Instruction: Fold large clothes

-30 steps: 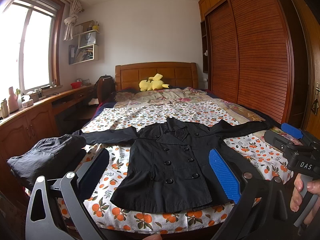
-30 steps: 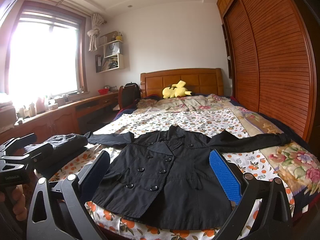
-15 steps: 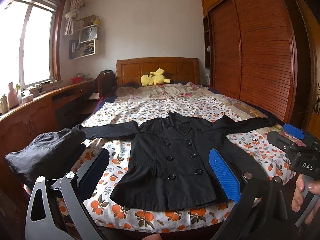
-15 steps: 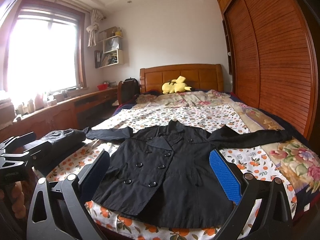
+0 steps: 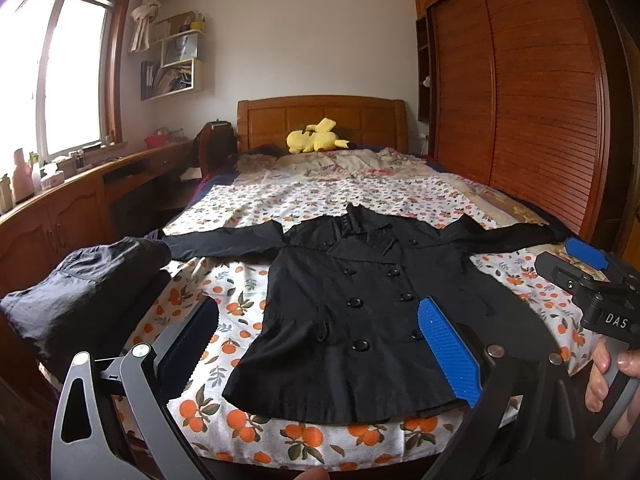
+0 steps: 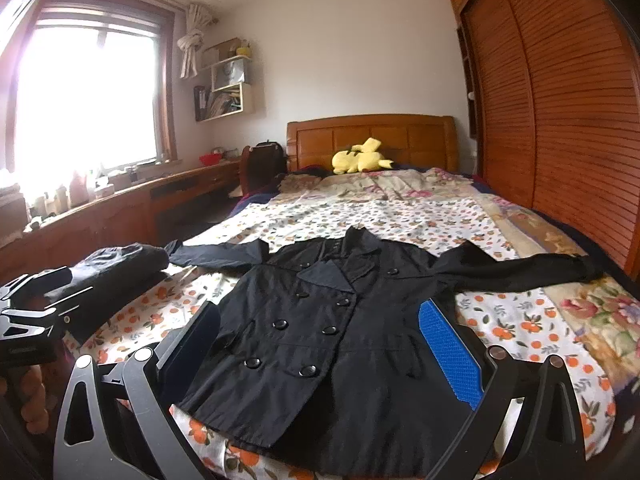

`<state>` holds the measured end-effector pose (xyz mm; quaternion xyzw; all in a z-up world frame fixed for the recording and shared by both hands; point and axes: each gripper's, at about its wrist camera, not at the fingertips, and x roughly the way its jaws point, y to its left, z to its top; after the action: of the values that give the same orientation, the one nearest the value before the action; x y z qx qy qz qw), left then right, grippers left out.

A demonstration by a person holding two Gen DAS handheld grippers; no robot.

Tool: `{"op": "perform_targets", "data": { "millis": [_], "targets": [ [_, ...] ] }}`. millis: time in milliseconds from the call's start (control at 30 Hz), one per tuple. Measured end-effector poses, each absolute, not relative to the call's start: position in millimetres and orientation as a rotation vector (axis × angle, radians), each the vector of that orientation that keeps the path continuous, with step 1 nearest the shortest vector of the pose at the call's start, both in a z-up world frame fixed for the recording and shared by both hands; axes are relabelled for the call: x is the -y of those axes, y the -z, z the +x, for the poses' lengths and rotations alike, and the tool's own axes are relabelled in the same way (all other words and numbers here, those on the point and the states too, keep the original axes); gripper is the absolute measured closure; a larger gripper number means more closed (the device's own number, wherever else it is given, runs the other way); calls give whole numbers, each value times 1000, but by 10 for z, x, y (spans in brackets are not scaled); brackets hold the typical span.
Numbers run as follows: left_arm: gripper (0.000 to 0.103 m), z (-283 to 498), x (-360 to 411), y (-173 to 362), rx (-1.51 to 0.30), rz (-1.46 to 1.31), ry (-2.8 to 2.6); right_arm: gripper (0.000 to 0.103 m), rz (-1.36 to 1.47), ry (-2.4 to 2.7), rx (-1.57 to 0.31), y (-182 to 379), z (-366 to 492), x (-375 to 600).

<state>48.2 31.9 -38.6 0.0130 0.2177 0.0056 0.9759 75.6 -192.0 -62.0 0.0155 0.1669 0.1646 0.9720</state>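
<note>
A black double-breasted coat (image 5: 352, 300) lies flat, face up, on the orange-print bedsheet (image 5: 224, 320), sleeves spread to both sides. It also shows in the right wrist view (image 6: 320, 328). My left gripper (image 5: 320, 344) is open and empty, held above the coat's hem at the foot of the bed. My right gripper (image 6: 320, 344) is open and empty, also over the hem. The right gripper shows in the left wrist view (image 5: 592, 284) at the right edge; the left gripper shows in the right wrist view (image 6: 32, 312) at the left edge.
A folded dark garment (image 5: 80, 292) sits at the bed's near left corner. A yellow plush toy (image 5: 316, 140) lies by the wooden headboard (image 5: 320, 120). A wooden desk (image 5: 60, 204) runs along the left, a slatted wardrobe (image 5: 540, 112) along the right.
Both grippers have dropped a little and tilted up, so the coat sits lower in view. The coat has not moved.
</note>
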Motion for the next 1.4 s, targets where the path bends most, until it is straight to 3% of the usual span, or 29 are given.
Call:
{"op": "perform_targets", "data": {
  "millis": [733, 1133, 1400],
  "targets": [
    [2, 1323, -891, 1185, -599, 13, -105, 6, -47, -507, -437, 1253, 1895, 1300],
    [2, 1636, -1396, 1270, -637, -34, -229, 6, -62, -611, -461, 1235, 2664, 755],
    [2, 2091, -1727, 1265, -659, -34, -205, 6, -99, -587, -518, 1555, 3020, 662]
  ]
}}
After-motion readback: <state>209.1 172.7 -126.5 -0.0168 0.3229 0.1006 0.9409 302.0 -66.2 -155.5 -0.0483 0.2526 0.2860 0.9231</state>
